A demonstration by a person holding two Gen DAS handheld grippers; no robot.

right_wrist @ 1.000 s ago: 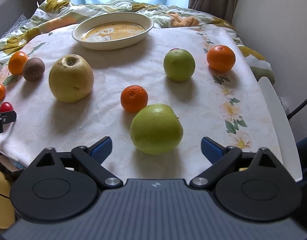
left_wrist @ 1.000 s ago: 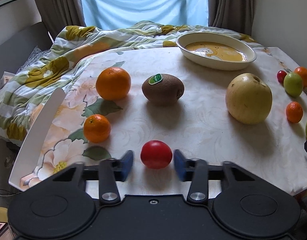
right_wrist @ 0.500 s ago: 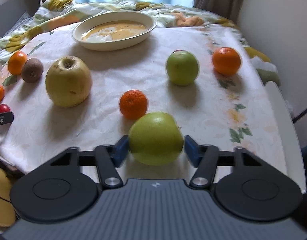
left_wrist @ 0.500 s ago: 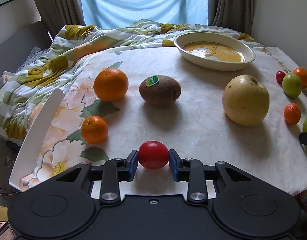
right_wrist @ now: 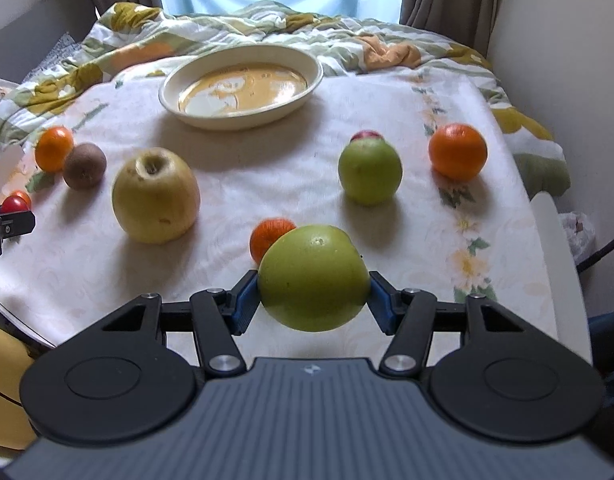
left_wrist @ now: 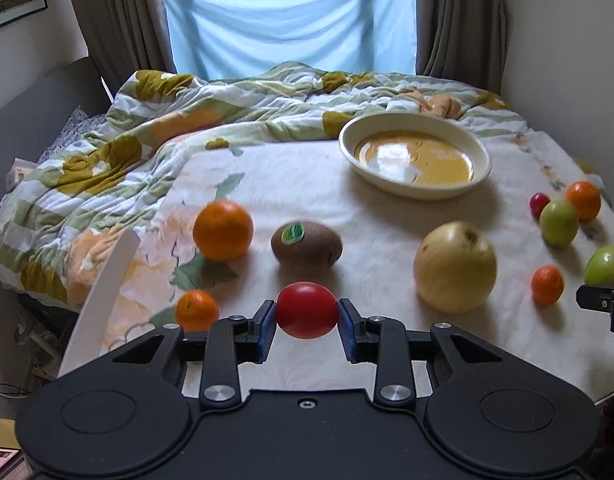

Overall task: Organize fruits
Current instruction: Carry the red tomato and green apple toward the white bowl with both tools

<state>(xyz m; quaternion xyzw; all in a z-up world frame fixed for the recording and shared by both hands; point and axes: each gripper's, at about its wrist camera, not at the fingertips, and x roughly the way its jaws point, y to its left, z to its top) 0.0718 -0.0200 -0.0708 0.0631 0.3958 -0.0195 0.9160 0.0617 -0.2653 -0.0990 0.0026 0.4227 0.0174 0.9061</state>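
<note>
My left gripper (left_wrist: 307,322) is shut on a small red fruit (left_wrist: 306,310) and holds it above the tablecloth. My right gripper (right_wrist: 313,300) is shut on a big green apple (right_wrist: 313,278), also lifted. On the table lie a large yellow apple (left_wrist: 455,267), a kiwi (left_wrist: 306,244), a big orange (left_wrist: 223,230), a small mandarin (left_wrist: 197,309), another mandarin (right_wrist: 269,236), a green apple (right_wrist: 369,171), an orange (right_wrist: 458,152) and a small red fruit (left_wrist: 539,204). A cream oval bowl (left_wrist: 413,184) stands at the back.
The table (left_wrist: 307,184) has a floral cloth. A rumpled quilt (left_wrist: 187,120) lies behind and to the left. White chair backs stand at the left edge (left_wrist: 99,292) and the right edge (right_wrist: 559,272). A wall is close on the right.
Both grippers closed on their fruits and lifted them off the cloth: the left on the red fruit, the right on the big green apple.
</note>
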